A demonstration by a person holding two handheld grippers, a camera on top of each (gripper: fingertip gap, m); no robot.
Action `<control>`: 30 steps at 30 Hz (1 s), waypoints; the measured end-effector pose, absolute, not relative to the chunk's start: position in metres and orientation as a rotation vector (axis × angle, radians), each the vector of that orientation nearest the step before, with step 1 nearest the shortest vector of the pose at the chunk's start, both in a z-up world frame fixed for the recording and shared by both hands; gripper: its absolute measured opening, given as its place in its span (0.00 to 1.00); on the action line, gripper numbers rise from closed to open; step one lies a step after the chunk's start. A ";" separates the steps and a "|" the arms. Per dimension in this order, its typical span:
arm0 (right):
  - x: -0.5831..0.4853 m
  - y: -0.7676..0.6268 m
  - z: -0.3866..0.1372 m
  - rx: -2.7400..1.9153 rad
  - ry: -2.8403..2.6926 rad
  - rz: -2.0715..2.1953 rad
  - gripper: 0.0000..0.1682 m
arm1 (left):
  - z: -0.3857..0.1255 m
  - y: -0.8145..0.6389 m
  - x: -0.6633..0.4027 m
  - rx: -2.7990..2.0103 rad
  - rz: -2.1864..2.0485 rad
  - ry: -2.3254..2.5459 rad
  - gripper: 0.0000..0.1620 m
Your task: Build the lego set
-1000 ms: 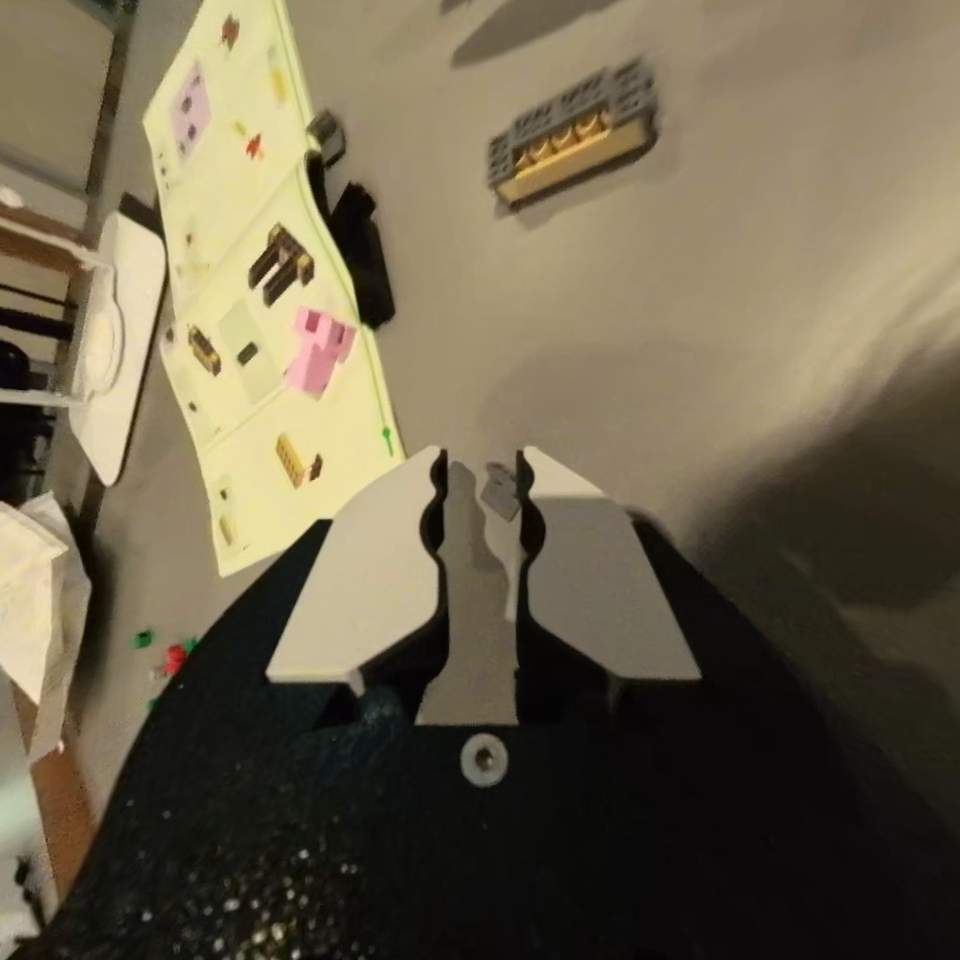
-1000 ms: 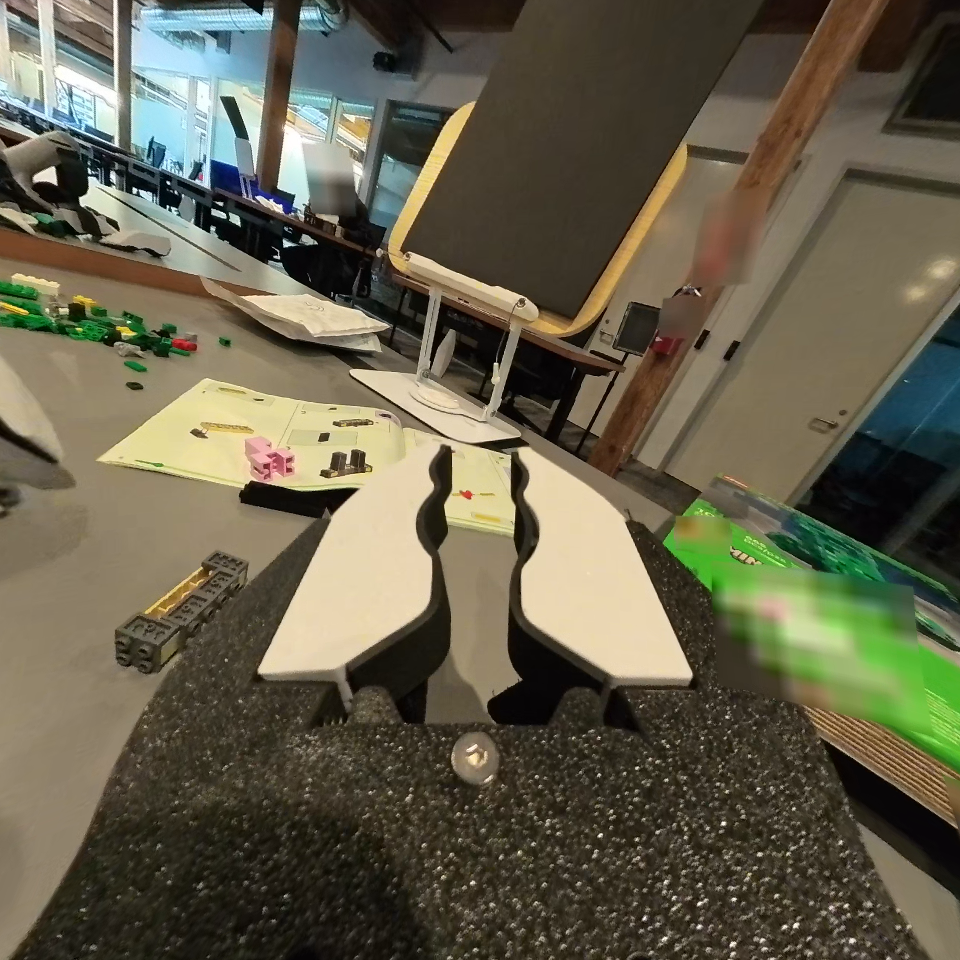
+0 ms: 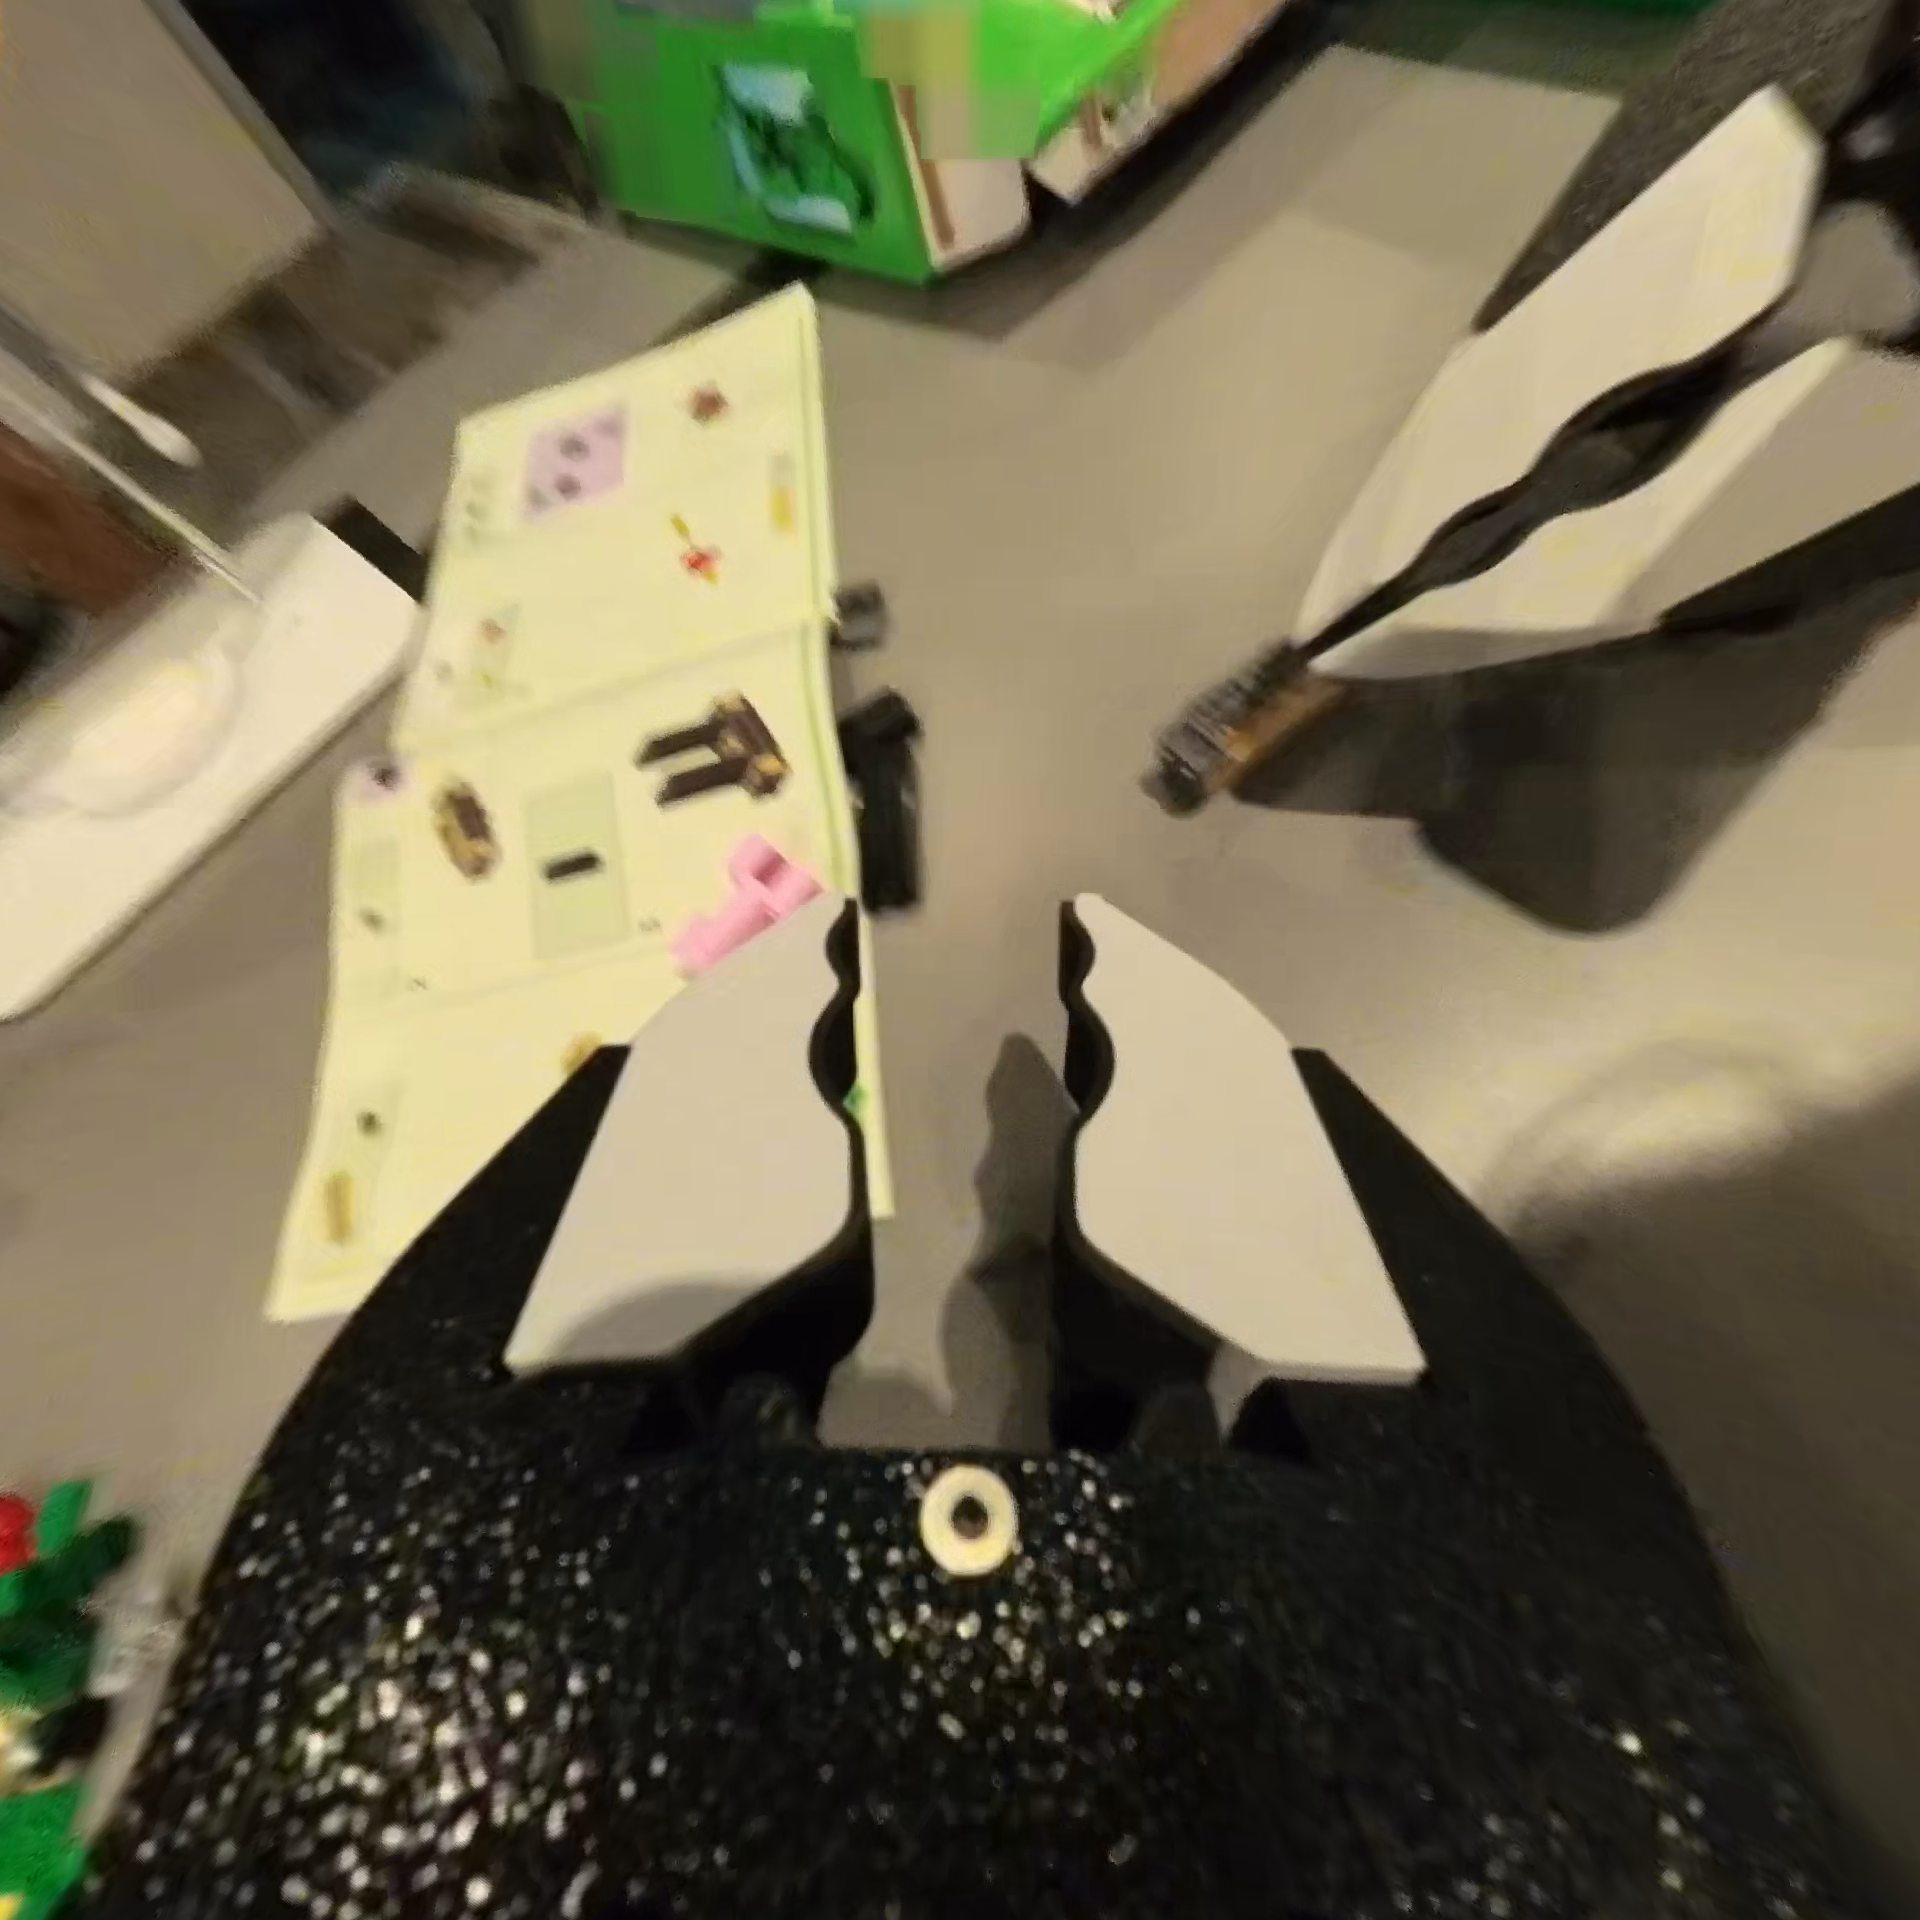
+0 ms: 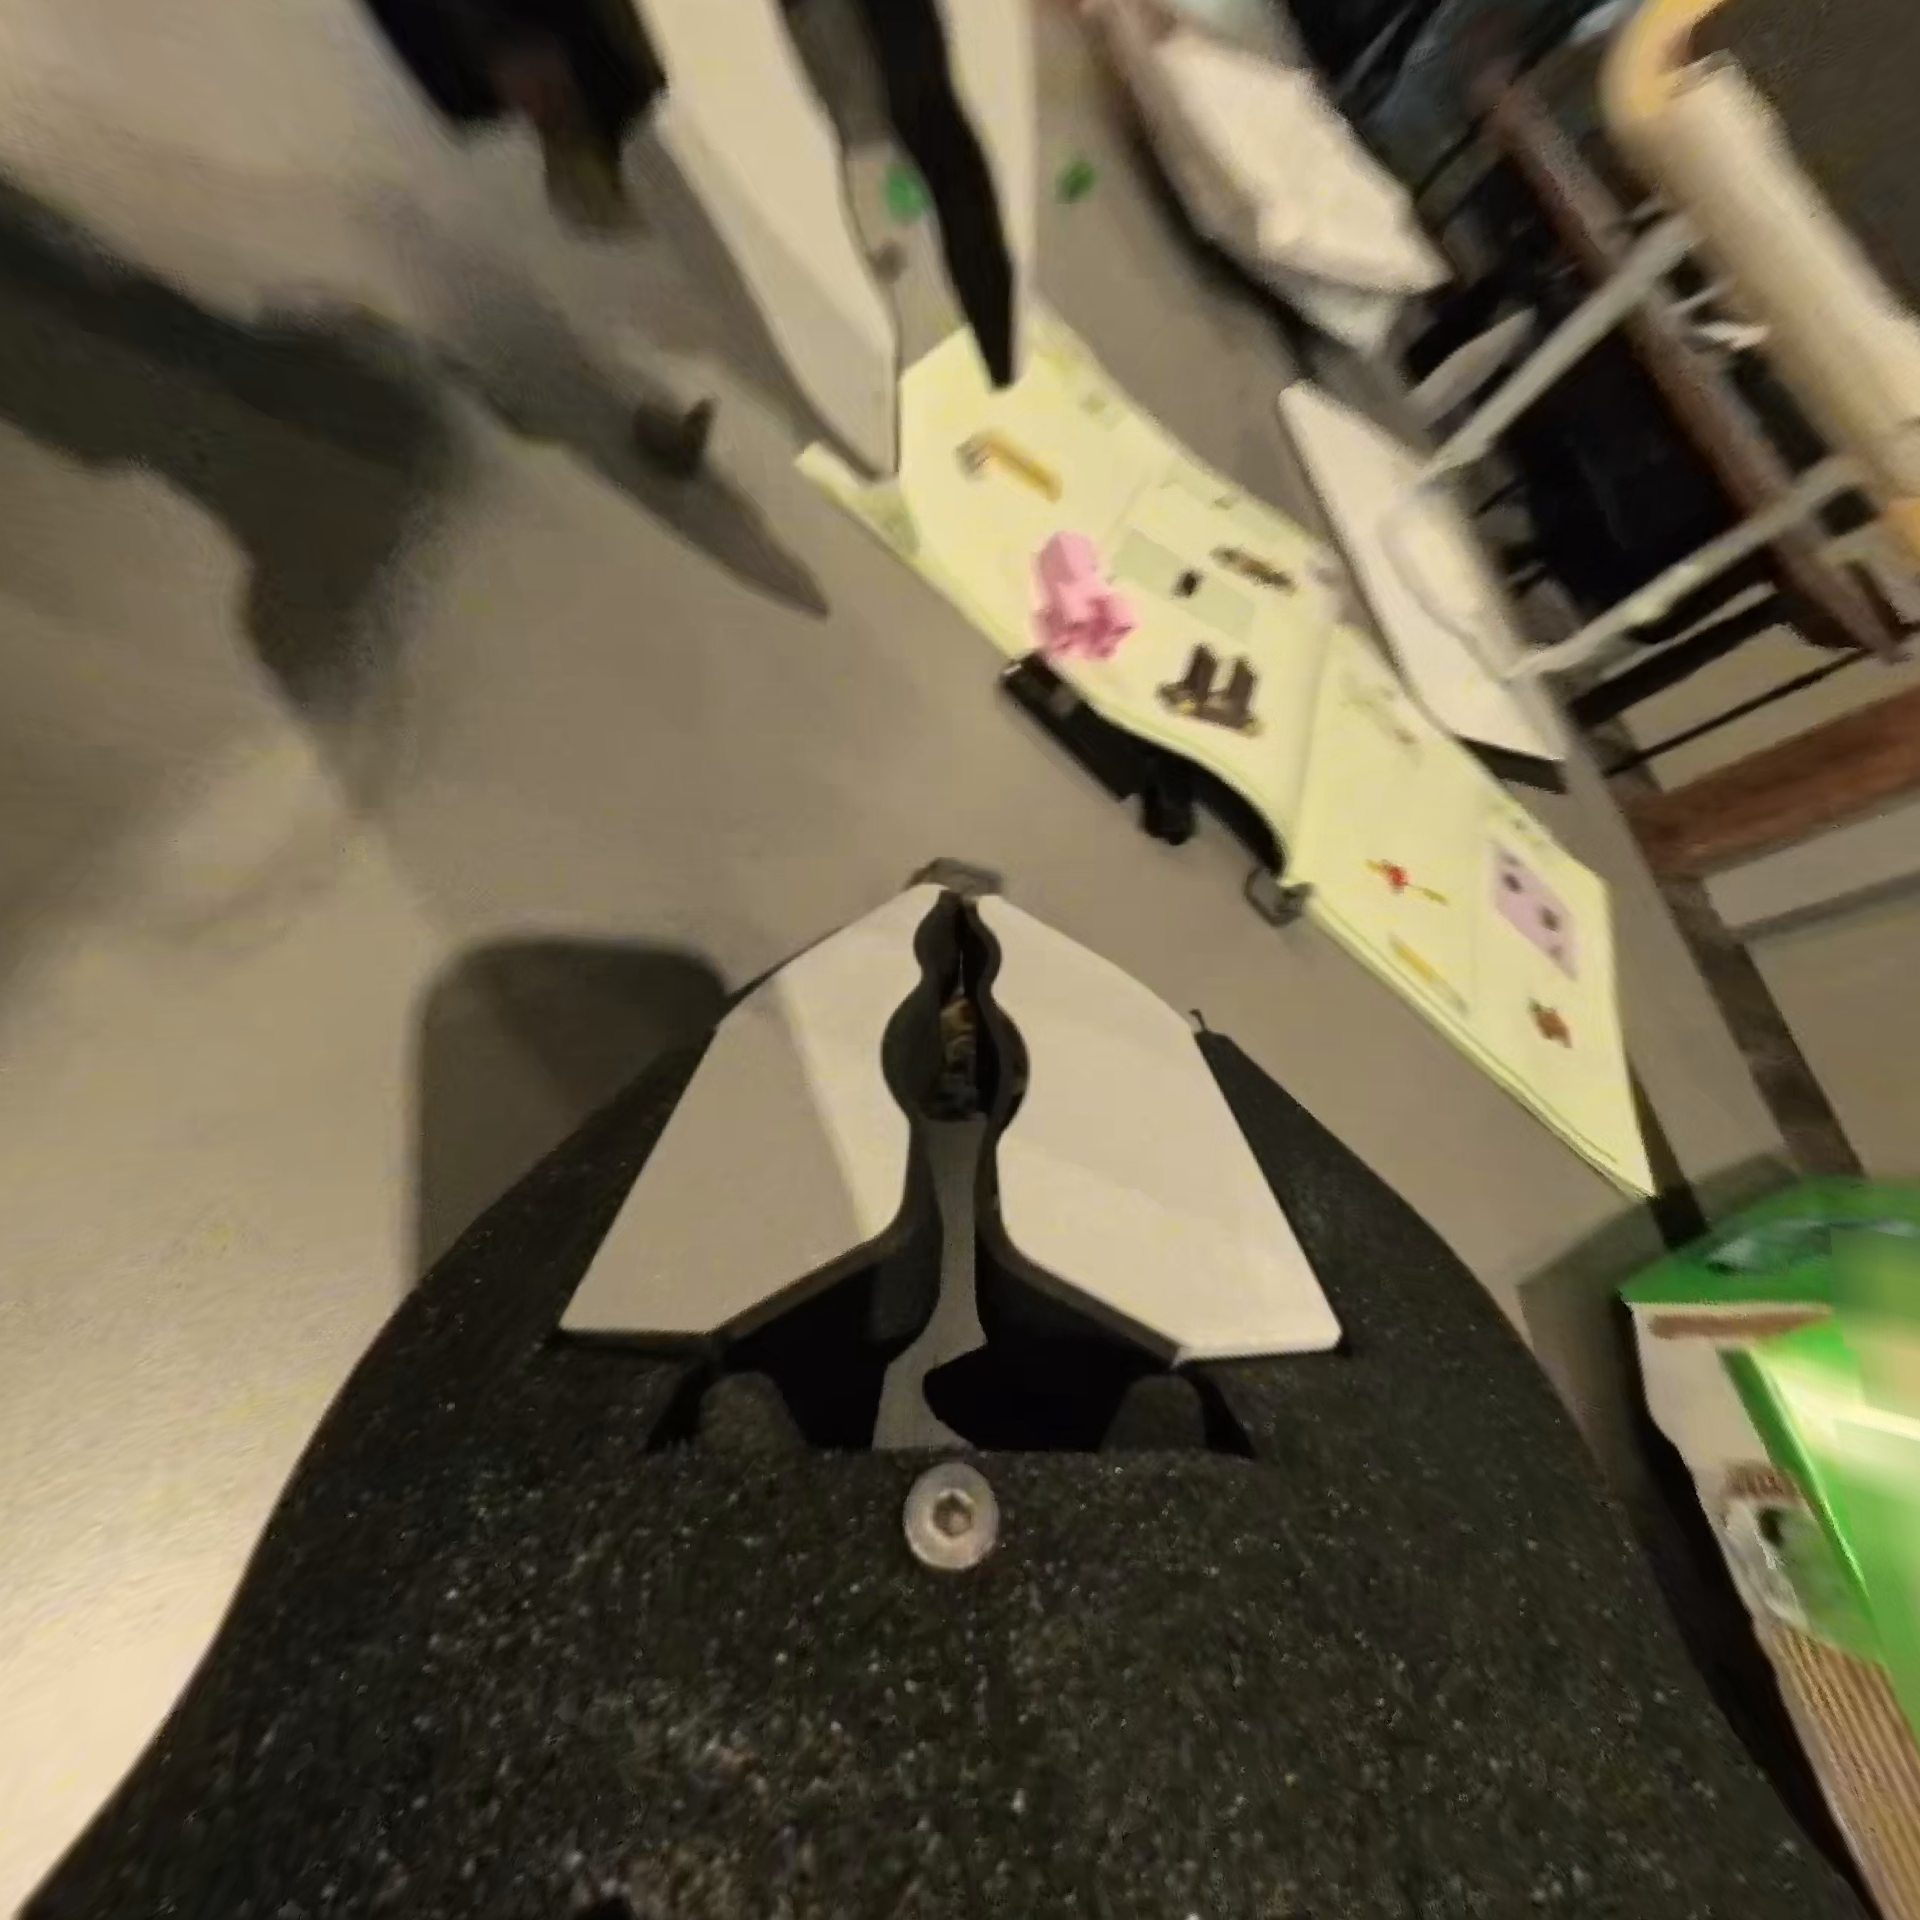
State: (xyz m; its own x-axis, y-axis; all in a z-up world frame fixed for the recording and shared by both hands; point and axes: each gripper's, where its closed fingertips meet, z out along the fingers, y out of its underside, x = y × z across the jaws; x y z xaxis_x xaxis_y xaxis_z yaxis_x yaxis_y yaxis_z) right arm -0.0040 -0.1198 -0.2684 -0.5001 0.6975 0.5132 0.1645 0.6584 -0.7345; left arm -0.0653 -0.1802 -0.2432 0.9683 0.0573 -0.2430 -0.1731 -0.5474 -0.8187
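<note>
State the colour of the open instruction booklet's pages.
Pale yellow-green instruction booklet, clearest in the left wrist view.

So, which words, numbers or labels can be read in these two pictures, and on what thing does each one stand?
None can be read.
Instruction booklet: only small printed pictures show; any print is too blurred to read.
Green box: its printed face is blurred over; nothing can be read.
Grey and tan lego build: no writing shows.

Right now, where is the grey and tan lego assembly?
In the left wrist view, the grey and tan lego assembly is upper right, pinched in the right gripper, right of the instruction booklet.
</note>
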 end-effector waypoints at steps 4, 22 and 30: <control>-0.010 -0.077 -0.232 -0.781 -1.670 0.864 0.00 | -0.212 -0.173 -0.102 -1.910 0.616 0.111 0.21; -0.124 -0.043 -0.276 -1.365 -1.970 1.177 0.10 | -0.203 -0.192 -0.149 -1.505 0.615 -0.096 0.01; -0.127 -0.037 -0.292 -1.358 -1.979 0.870 0.08 | -0.208 -0.184 -0.136 -1.530 0.639 0.010 0.01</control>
State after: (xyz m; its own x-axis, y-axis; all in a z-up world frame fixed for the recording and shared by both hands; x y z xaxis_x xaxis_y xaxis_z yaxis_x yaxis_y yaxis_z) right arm -0.1272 -0.0370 -0.2919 -0.3136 0.9445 0.0983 0.5660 0.2690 -0.7793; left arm -0.1358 -0.1836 -0.2085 0.8383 0.3779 -0.3930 -0.3904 -0.0872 -0.9165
